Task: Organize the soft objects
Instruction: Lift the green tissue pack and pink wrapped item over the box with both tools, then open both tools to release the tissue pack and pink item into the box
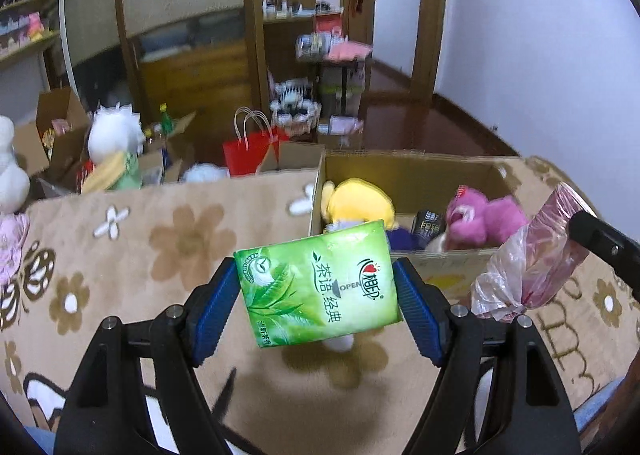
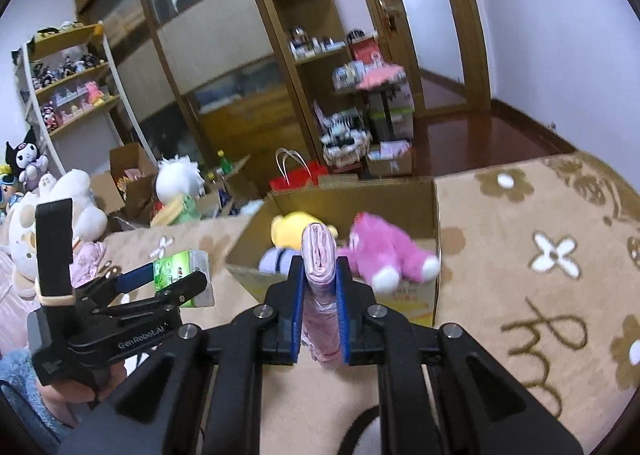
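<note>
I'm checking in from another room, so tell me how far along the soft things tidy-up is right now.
Partly done. The cardboard box already holds a yellow plush and a pink plush. In hand: the left tongs grip a green tissue pack, and the right tongs pinch a pink plastic-wrapped pack; neither is in the box yet. Left: dropping both in. More plush toys sit beyond the rug.

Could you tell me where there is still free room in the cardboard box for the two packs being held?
The cardboard box is crowded along its front: yellow plush left, pink plush right, small dark items between. Bare floor shows only behind the pink plush, by the back wall. Outside, the floral blanket right of the box is bare.
</note>
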`<state>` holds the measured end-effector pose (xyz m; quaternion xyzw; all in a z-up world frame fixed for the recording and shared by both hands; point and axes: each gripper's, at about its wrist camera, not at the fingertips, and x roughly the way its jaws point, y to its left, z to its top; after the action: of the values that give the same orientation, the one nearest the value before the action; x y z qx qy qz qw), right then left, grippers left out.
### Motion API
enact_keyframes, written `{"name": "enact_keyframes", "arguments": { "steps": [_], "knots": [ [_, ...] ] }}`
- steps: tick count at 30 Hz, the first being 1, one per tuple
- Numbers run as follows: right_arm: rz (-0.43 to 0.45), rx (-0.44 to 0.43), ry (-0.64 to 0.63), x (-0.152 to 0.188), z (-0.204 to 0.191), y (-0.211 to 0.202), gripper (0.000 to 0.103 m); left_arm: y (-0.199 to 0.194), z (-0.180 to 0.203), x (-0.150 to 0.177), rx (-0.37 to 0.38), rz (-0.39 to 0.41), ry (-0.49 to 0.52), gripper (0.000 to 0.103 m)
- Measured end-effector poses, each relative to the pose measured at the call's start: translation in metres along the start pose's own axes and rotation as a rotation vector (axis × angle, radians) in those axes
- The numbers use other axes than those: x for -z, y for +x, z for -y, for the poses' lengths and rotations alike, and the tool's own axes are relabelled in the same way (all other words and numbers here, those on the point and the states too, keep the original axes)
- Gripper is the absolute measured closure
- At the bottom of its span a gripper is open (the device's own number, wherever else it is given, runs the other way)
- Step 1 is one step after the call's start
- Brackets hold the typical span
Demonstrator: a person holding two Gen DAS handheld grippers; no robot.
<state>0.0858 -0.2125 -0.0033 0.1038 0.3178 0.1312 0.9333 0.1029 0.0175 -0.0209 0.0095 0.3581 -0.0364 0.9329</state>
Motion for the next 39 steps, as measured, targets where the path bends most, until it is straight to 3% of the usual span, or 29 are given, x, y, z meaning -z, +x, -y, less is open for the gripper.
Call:
{"name": "enact_keyframes", "arguments": {
  "steps": [9,19,32,39],
  "knots": [
    [0.11,0.011,-0.04,-0.039,-0.009,-0.027,0.088,-0.008,0.008,-0.031,-0.003,0.081,0.038,0.026],
    [0.151,0.033,-0.058,-0.07,0.001,-0.014,0.088,0.004,0.024,-0.059,-0.014,0.13,0.099,0.026],
    [0.176,0.087,-0.093,-0.095,0.022,0.019,0.088,0.05,0.044,-0.061,0.024,0.089,0.136,0.026],
    [0.108,0.104,-0.069,-0.082,0.038,0.044,0.088,0.066,0.052,-0.049,0.05,0.049,0.15,0.026]
  ]
}}
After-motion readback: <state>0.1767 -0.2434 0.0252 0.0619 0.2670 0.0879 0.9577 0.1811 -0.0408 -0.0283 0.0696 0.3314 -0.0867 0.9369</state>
